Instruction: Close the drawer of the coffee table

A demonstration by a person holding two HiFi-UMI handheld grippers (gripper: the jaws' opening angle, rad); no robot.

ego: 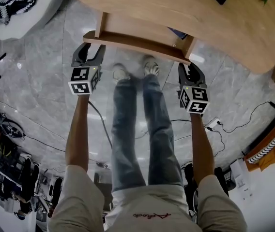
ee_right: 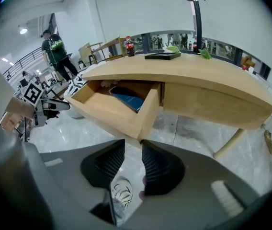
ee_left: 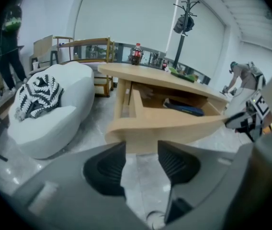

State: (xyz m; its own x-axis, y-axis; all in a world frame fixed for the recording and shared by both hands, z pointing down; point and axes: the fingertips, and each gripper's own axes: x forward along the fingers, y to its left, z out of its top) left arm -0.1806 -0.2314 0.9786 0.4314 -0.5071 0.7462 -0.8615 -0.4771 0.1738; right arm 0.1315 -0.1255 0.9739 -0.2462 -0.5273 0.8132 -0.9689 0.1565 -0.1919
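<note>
Drawer (ego: 137,43) stands open on the near side of the table (ego: 190,11). Left gripper (ego: 90,50) is at its left front corner and right gripper (ego: 190,71) at its right front corner. Both are released, jaws apart, gripping nothing.

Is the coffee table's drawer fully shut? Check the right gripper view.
No, the drawer stands pulled out from the coffee table, its inside and a blue item exposed.

We had the wooden coffee table (ee_right: 212,75) standing on grey marble floor (ego: 40,86) just ahead of the right gripper (ego: 188,71), with a dark flat tray (ee_right: 162,55) and some green leaves (ee_right: 204,53) on its top. Off left of the left gripper (ego: 91,50), a white sofa (ee_left: 54,114) sat on that floor.
</note>
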